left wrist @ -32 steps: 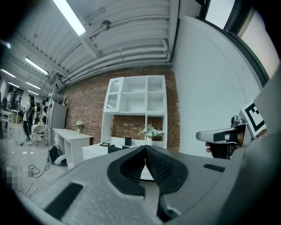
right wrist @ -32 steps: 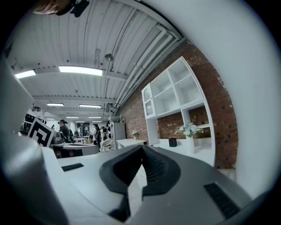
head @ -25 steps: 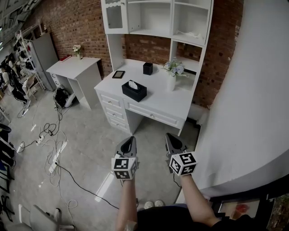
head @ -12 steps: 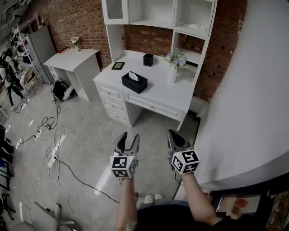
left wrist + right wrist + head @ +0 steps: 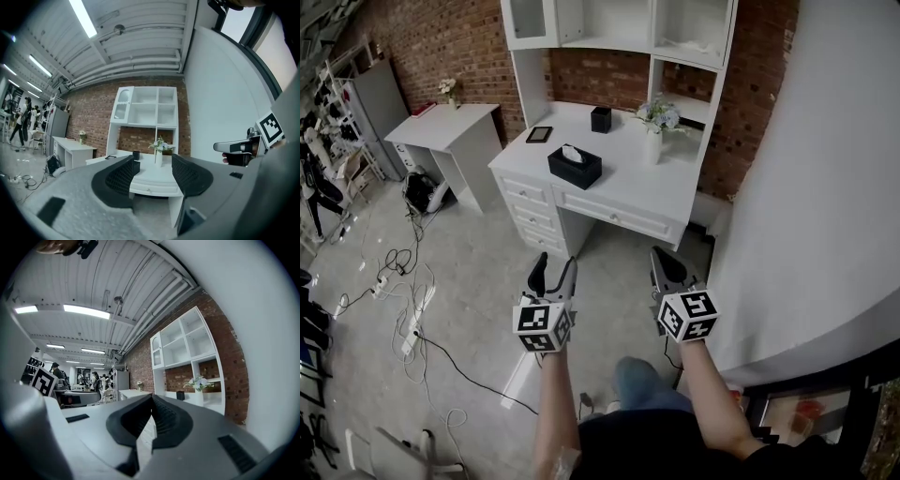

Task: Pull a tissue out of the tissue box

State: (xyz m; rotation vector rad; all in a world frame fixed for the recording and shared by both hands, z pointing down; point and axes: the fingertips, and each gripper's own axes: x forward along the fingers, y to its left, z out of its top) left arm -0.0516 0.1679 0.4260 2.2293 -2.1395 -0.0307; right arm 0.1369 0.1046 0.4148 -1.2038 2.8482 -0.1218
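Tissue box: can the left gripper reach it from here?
Probably not yet. The left gripper, jaws opening with nothing between, is well short of the tissue box; only floor lies between.

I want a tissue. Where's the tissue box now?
In the head view, the tissue box sits on the left half of the white desk, left of the flower vase.
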